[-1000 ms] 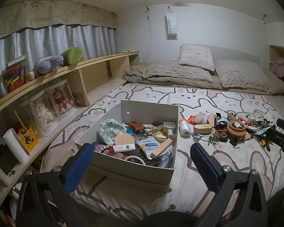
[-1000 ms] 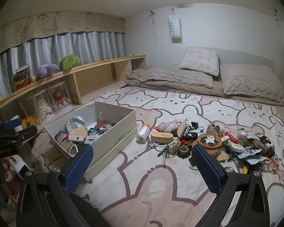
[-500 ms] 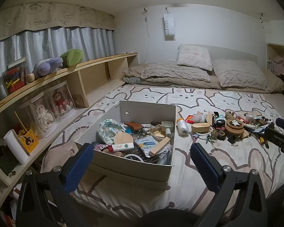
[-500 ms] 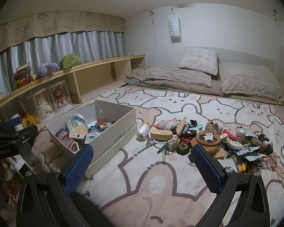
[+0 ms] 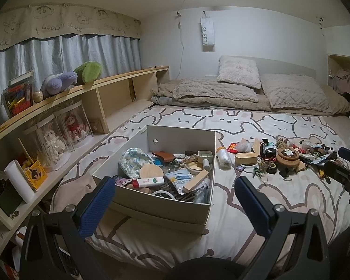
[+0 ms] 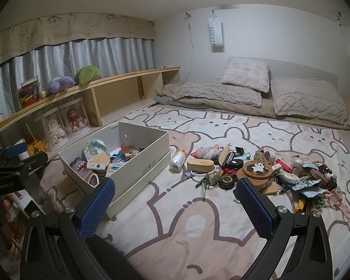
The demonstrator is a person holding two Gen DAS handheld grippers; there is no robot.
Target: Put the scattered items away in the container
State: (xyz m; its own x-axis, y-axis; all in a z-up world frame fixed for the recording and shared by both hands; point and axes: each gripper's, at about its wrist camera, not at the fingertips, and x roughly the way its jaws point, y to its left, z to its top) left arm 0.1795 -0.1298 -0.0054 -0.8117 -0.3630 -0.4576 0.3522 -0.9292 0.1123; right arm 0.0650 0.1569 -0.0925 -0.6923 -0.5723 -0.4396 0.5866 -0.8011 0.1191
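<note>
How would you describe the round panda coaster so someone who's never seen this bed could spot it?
Start at the white box on the cartoon-animal bedspread, then look right to the pile of scattered items. Near the pile's middle lies the coaster: a flat brown disc, the only piece bearing a black-and-white panda.

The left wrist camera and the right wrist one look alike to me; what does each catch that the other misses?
Only the left wrist view shows the white roll on the low shelf whole, and the right gripper at its edge. Only the right wrist view shows the pink figure at the pile's far end, and the left gripper. Both show the open white box of items, the round panda coaster, the bed and the pillows. Each camera's own jaws stand open and empty.
</note>
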